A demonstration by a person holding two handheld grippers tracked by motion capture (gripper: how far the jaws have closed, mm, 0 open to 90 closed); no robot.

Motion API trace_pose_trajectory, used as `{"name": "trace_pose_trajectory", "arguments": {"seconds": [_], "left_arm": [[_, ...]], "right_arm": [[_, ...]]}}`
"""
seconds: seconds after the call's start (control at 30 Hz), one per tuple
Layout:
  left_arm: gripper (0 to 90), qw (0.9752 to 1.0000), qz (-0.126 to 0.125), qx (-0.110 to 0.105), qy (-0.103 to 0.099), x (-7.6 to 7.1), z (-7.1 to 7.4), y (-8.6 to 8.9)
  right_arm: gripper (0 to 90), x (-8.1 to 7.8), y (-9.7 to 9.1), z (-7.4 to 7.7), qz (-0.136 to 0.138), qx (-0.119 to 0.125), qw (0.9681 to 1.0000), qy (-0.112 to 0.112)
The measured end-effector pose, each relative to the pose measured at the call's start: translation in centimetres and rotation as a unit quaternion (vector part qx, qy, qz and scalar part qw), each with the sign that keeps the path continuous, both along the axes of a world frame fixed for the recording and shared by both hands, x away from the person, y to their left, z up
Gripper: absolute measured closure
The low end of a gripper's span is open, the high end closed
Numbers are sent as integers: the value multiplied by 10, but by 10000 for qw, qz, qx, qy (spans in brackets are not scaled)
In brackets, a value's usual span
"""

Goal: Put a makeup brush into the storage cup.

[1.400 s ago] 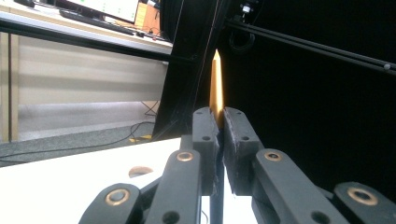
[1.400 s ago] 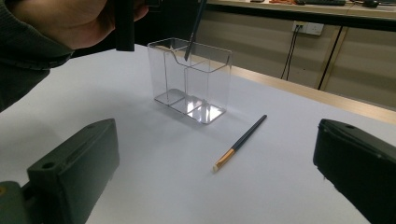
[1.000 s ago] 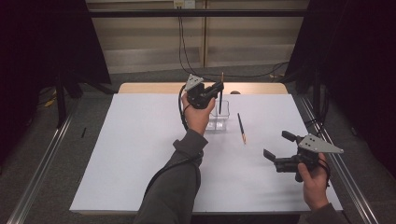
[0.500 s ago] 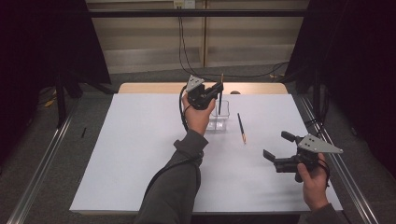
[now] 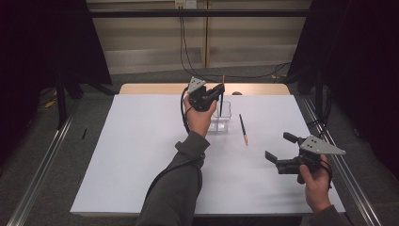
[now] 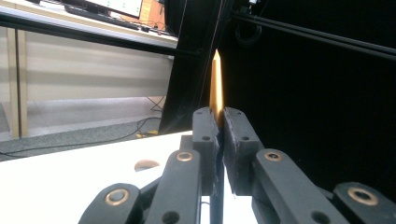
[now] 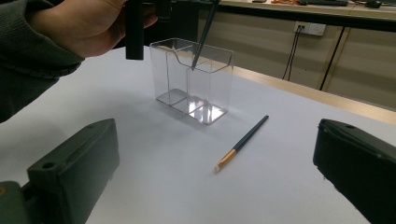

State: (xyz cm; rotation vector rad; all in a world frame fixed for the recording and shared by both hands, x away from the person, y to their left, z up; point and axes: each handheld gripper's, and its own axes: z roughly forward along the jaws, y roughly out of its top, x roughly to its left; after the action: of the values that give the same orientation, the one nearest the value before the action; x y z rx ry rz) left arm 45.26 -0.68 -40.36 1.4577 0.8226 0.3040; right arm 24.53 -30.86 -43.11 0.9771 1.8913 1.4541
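Over the clear acrylic holder point(image 5: 220, 116) at the far middle of the worktop point(image 5: 131, 155), the left claw point(image 5: 217, 91) is clamped on a thin dark brush point(image 5: 221, 98), held nearly upright with its lower tip just at the rim of one of the holder's 2 compartments. From the left gripper view you can see the gold end point(image 6: 215, 83) sticking up past the pinched pads.

My take on doing this bit well: keep it vertical, line the tip up with the middle of the compartment instead of the divider wall, go straight down, and only let go once the tip is well inside so it doesn't tip out.

Right claw point(image 5: 278, 151) sits wide open, holding nothing, near the person's side. A 2nd brush point(image 5: 243, 129) lies flat just right of the holder, probably next up.
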Motion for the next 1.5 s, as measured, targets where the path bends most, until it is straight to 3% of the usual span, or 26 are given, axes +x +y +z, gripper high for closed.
{"name": "trace_pose_trajectory", "arguments": {"seconds": [0.3,1.5], "left_arm": [[840,10000,-74,52,13,-2,-1,-1],[839,9993,29,345,148,-10,-17,4]], "right_arm": [[0,0,0,0,1,-10,10000,-4],[0,0,2,0,49,-55,10000,1]]}}
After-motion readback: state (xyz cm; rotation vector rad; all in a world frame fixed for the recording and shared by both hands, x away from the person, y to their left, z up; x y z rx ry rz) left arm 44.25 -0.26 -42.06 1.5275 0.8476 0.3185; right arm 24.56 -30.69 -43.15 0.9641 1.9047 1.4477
